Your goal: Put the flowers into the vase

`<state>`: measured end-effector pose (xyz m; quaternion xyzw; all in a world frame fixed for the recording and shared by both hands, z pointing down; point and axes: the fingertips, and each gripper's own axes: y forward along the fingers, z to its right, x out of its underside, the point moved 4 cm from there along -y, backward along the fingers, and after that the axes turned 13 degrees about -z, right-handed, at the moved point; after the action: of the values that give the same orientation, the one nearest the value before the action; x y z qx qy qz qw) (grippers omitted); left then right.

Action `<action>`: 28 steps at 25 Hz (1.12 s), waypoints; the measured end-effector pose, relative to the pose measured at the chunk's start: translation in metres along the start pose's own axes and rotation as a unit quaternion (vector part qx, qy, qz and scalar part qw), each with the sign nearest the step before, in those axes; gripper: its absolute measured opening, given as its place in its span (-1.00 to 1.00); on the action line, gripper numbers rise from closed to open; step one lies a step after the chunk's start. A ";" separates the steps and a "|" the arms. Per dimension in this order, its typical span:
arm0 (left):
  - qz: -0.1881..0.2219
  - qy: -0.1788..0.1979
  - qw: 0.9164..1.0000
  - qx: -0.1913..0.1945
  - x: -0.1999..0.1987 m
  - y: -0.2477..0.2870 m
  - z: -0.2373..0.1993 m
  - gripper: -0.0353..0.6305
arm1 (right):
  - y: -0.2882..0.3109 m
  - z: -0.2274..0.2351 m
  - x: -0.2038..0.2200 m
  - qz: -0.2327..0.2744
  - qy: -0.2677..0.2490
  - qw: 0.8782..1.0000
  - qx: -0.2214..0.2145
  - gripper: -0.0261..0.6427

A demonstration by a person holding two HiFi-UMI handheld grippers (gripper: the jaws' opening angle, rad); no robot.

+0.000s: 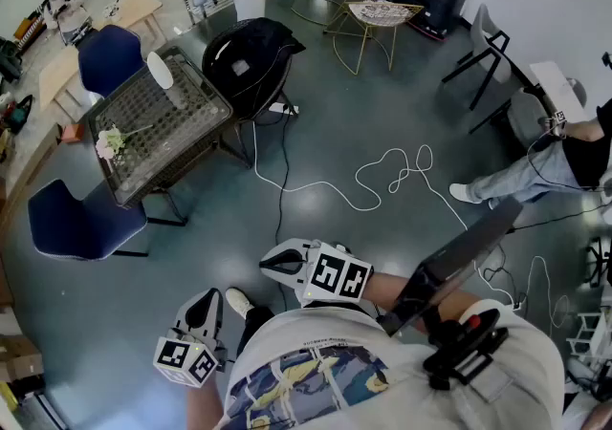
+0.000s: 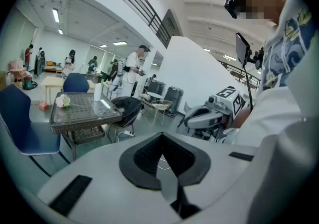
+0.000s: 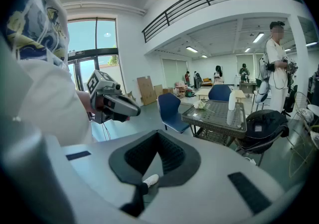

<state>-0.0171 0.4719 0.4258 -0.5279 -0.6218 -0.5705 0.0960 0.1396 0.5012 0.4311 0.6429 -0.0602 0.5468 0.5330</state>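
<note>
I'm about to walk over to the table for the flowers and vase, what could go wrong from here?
1. The white cable loops across the floor towards the table; you might trip on it.
2. The vase is slim and stands upright near the table's edge; a bump may topple it.
3. The flowers lie near another edge. The left claw and right claw are both shut and might push them off.

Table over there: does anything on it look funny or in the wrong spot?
The flowers lie flat on the table near one corner, not in the white vase, which stands upright and apart from them. Nothing looks spilled or broken.
</note>
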 end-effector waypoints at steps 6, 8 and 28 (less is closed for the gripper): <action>-0.008 0.004 1.000 -0.006 -0.003 0.013 0.011 -0.87 | -0.011 0.010 0.013 0.003 0.005 1.000 -0.001 -0.90; -0.011 0.005 1.000 -0.013 -0.005 0.014 0.014 -0.87 | -0.015 0.013 0.017 0.003 0.008 1.000 -0.005 -0.90; 0.046 -0.025 0.999 -0.011 -0.060 -0.034 -0.181 -0.86 | 0.130 0.082 -0.095 -0.056 -0.016 0.998 0.016 -0.66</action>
<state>-0.1054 0.2992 0.4220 -0.5713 -0.5929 -0.5585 0.1011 0.0688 0.3364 0.4518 0.6623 -0.0241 0.5068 0.5513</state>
